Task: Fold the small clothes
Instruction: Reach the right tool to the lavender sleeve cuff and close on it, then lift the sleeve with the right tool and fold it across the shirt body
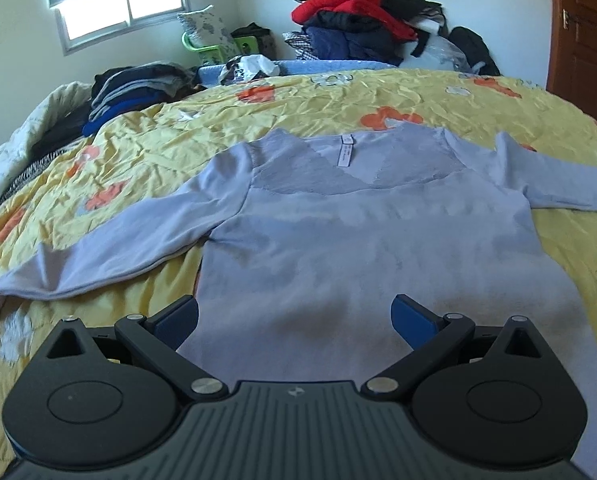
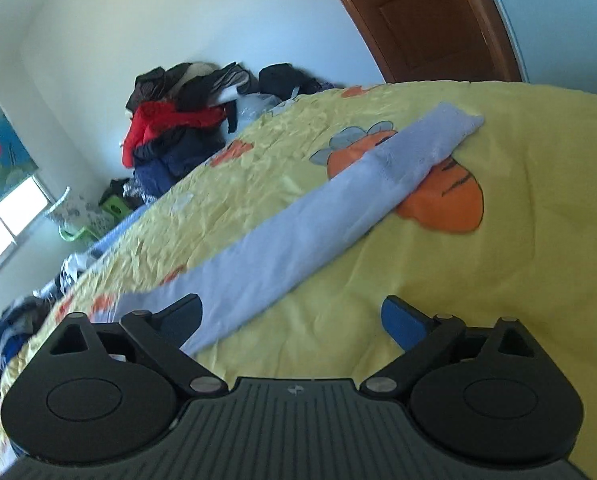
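A pale lilac long-sleeved top [image 1: 362, 240] lies spread flat on the yellow flowered bedspread [image 1: 158, 148], neckline and label away from me, both sleeves stretched out sideways. My left gripper [image 1: 294, 320] hovers over the top's lower hem with its blue pads wide apart and nothing between them. In the right wrist view, one sleeve [image 2: 318, 208] of the top runs diagonally across the bedspread [image 2: 518, 240], cuff at the far upper right. My right gripper [image 2: 292, 320] stands open above the near part of that sleeve, tilted, its pads clear of the cloth.
A heap of red, navy and black clothes [image 1: 362, 24] sits beyond the far edge of the bed. Folded dark garments [image 1: 134, 92] are stacked at the far left corner. A wooden door [image 1: 582, 48] stands on the right, a window [image 1: 122, 12] at the back left.
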The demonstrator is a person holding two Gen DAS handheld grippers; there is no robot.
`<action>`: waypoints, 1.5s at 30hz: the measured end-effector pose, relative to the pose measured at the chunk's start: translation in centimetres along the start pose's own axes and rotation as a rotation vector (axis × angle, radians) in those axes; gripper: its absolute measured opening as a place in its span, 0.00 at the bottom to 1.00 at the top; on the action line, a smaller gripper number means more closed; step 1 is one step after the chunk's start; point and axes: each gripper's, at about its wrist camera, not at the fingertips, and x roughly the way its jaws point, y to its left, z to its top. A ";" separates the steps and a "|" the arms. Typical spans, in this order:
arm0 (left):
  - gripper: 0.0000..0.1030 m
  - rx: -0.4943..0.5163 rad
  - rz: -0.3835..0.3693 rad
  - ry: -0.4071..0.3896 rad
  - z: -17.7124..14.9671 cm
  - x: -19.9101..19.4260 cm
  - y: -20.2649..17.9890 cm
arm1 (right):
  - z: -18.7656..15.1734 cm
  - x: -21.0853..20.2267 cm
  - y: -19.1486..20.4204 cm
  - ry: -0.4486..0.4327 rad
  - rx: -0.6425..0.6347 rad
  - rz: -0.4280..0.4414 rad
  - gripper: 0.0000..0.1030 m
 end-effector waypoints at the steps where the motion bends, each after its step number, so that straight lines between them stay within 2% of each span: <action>1: 1.00 0.009 0.002 0.005 0.1 0.2 -0.2 | 0.3 0.7 -0.4 -0.006 0.005 0.018 0.92; 5: 1.00 0.016 -0.001 0.017 0.4 0.9 -0.6 | 1.7 3.6 -1.9 -0.072 0.071 0.043 0.85; 7: 1.00 0.022 -0.002 0.021 0.5 1.1 -0.7 | 3.1 4.9 -2.7 -0.106 0.109 0.014 0.72; 8: 1.00 0.025 0.000 0.021 0.5 1.2 -0.7 | 3.8 5.5 -3.2 -0.118 0.126 0.000 0.68; 11: 1.00 0.029 0.006 0.024 0.7 1.5 -0.9 | 5.6 7.7 -4.7 -0.138 0.198 -0.035 0.47; 13: 1.00 0.027 0.005 0.029 0.8 1.8 -0.9 | 6.4 8.9 -5.8 -0.142 0.246 -0.064 0.23; 15: 1.00 0.029 0.006 0.034 0.9 2.0 -0.9 | 6.9 10.0 -7.1 -0.130 0.315 -0.080 0.06; 17: 1.00 0.032 0.011 0.035 1.0 2.2 -0.9 | 6.9 10.4 -7.7 -0.128 0.358 -0.068 0.06; 18: 1.00 0.033 0.014 0.034 1.0 2.3 -0.8 | 6.8 10.5 -7.4 -0.131 0.342 -0.076 0.03; 21: 1.00 0.036 0.028 0.035 1.2 2.6 -0.5 | 6.6 10.2 -5.9 -0.150 0.293 -0.091 0.06; 24: 1.00 0.030 0.037 0.035 1.3 3.0 0.1 | 6.6 8.9 -4.2 -0.168 0.272 -0.042 0.06; 28: 1.00 0.009 0.060 0.045 1.3 3.6 1.1 | 6.2 7.7 -0.4 -0.174 0.175 0.025 0.06; 37: 1.00 -0.023 0.077 0.057 1.1 4.4 2.5 | 4.1 7.5 7.7 -0.024 0.075 0.196 0.06; 45: 1.00 -0.038 0.090 0.064 0.8 4.5 3.4 | 1.3 7.5 13.1 0.078 0.028 0.260 0.06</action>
